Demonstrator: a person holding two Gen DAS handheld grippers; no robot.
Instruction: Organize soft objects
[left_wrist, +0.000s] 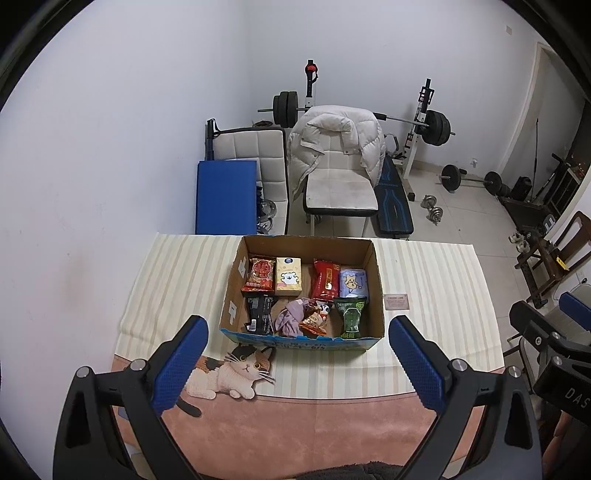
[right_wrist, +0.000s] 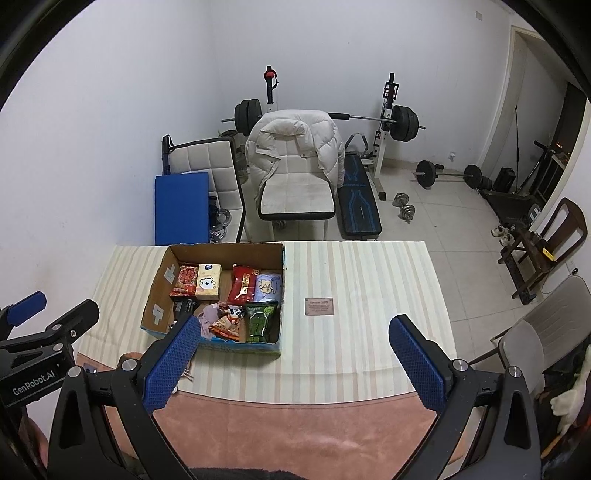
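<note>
1. On the striped tabletop (left_wrist: 424, 280) sits an open cardboard box (left_wrist: 376, 280), in front of both of my tools and holding every soft item in view.
2. Back row of the box: a red packet (left_wrist: 261, 275), a yellow tissue pack (left_wrist: 289, 280), a second red pouch (left_wrist: 325, 282) and a pale blue pack (left_wrist: 353, 282).
3. Front row: a black packet (left_wrist: 259, 314), a lilac cloth (left_wrist: 291, 317) bunched loosely, a small orange snack bag (left_wrist: 314, 319) and a green bag (left_wrist: 350, 317) standing on end.
4. My left tool (left_wrist: 297, 356) hangs short of the box, fingers spread wide, holding nothing.
5. My right tool (right_wrist: 291, 356) is likewise spread and empty, to the right of the box and near the tabletop's front edge.
6. Handling judgement: all items look light and yielding. Film bags are probably slippery and air-filled, so I would pinch a sealed top seam, not the belly. The cloth will drape; a gathered fold near its middle suits best.
7. A small card (right_wrist: 319, 306) lies flat, apart from the box, to its right.
</note>
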